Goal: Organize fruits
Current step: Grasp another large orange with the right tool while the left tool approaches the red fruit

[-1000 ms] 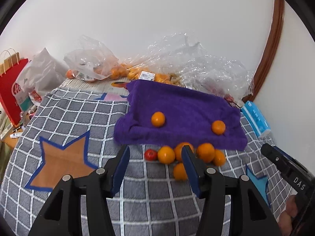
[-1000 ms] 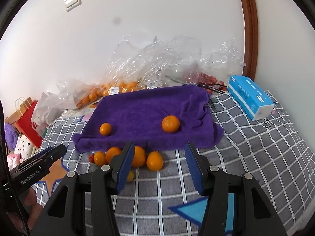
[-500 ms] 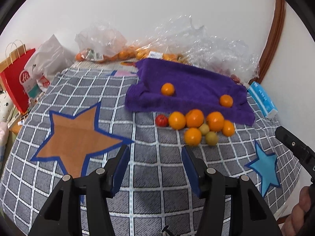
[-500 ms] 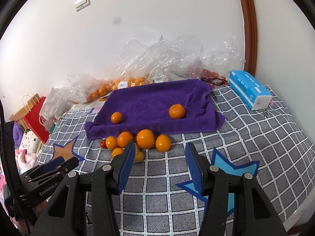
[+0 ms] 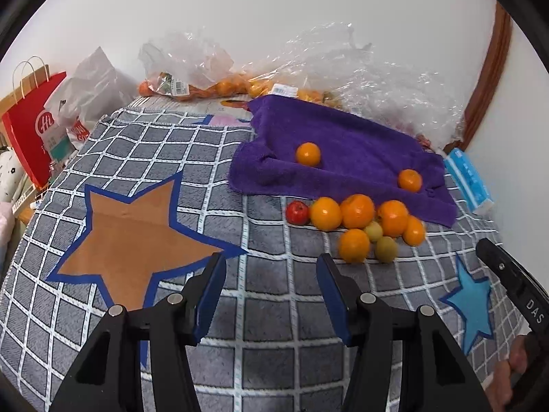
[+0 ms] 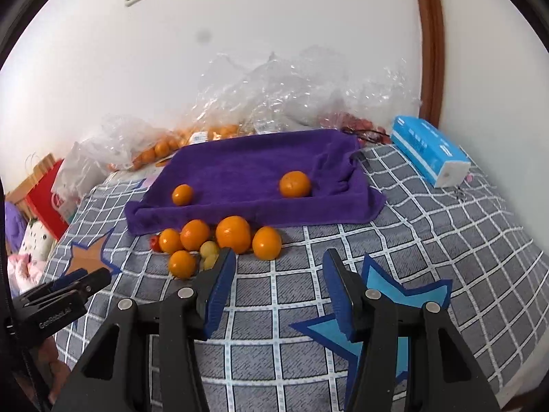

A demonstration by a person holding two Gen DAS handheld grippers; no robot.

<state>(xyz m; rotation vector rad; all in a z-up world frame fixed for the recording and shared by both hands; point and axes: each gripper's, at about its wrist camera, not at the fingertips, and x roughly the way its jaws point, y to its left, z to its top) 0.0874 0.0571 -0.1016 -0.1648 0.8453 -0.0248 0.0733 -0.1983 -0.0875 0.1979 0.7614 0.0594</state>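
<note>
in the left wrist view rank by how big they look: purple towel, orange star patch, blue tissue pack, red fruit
1. orange star patch: nearer the camera, so unsure against the towel
2. purple towel
3. blue tissue pack
4. small red fruit

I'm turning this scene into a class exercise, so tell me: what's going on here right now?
A person holds a two-finger gripper in each hand above a checked blanket, sorting fruit. Both the left gripper and the right gripper are open and hold nothing. Two oranges lie on the purple towel, one to the left and one to the right. A loose cluster of oranges, two small greenish fruits and one small red fruit sits on the blanket in front of the towel.
</note>
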